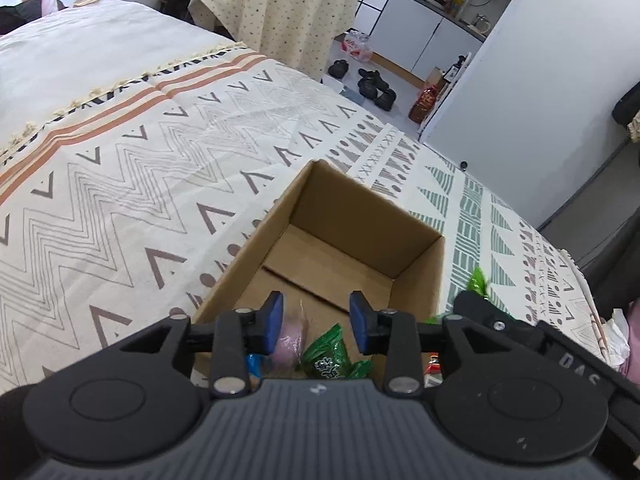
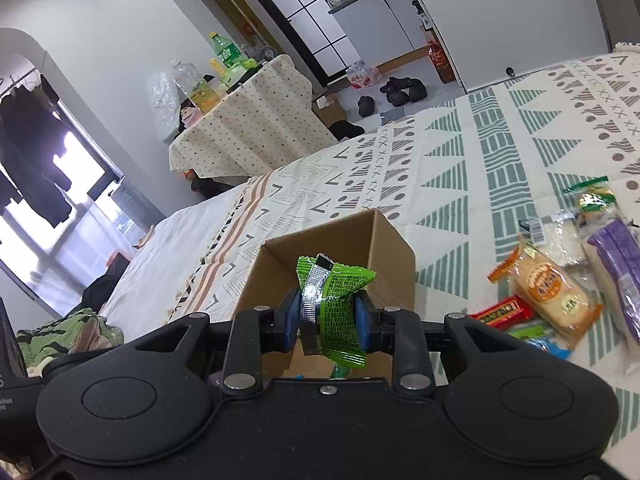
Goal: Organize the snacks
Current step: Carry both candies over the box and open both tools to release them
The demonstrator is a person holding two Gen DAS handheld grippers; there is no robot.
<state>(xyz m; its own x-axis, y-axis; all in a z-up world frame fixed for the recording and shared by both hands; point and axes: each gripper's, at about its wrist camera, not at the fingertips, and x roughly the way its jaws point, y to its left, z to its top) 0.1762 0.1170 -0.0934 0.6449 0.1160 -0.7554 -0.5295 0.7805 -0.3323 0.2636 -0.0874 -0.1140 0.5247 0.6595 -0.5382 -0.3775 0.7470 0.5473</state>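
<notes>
Over a patterned bedspread (image 1: 120,184), the left gripper (image 1: 316,326) hangs above an open cardboard box (image 1: 420,272). Its blue pads (image 1: 273,322) stand spread, with nothing pressed between them. On the box floor, seen through the gap, lie a pink-wrapped snack (image 1: 292,340) and a green packet (image 1: 328,356), with a small blue wrapper (image 1: 253,362) at 9 o'clock of the green packet. At 3 o'clock of the box rim, part of the right gripper (image 1: 480,308) enters the left wrist view, a scrap of green wrapper showing above it.

Right wrist view: the right gripper (image 2: 327,322) pinches a crumpled green snack packet (image 2: 336,304) between its blue pads (image 2: 362,320); the packet's silver seam faces the camera, and its upper half sticks out above the fingers. The same cardboard box (image 2: 396,256) lies directly behind and below the held packet, its opening facing up.

At 3 o'clock of the box, loose snacks rest on the bedspread (image 2: 500,152): an orange-wrapped pastry (image 2: 548,292), a purple-wrapped snack (image 2: 620,268) just beside it at 3 o'clock, a clear pack with a green top (image 2: 592,200) at 12 o'clock of these, and a red bar (image 2: 504,312) at 9 o'clock of the pastry. Small green and blue wrappers (image 2: 540,338) lie at 6 o'clock of the red bar.

Background, 11 o'clock in the right wrist view: a table under a dotted cloth (image 2: 248,128) bears bottles (image 2: 226,54). Dark shoes (image 2: 400,92) sit on the floor at 1 o'clock.
</notes>
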